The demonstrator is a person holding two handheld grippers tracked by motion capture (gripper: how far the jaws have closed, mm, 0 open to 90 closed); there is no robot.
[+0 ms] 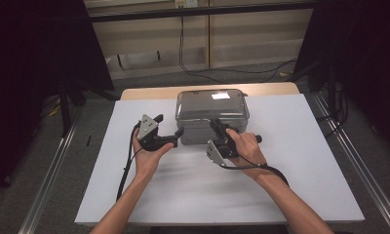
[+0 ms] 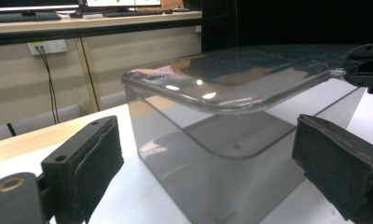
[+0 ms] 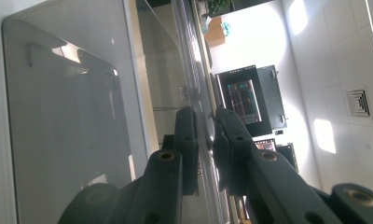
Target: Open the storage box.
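A white sheet (image 1: 193, 190) covers the worktop (image 1: 149, 92), whose bare wooden edge shows at the far side. Grey floor and metal rails (image 1: 51, 170) flank it; beyond stand a pale wall (image 1: 251, 29), dangling cables (image 1: 183, 44) and dark curtains (image 1: 32, 44).

A clear plastic box (image 1: 211, 117) with a lid sits on the far middle of the sheet. The left tongs (image 1: 171, 135) stand wide open just beside the box's near left corner, apart from it. The right tongs (image 1: 216, 125) are clamped on the lid's near rim.
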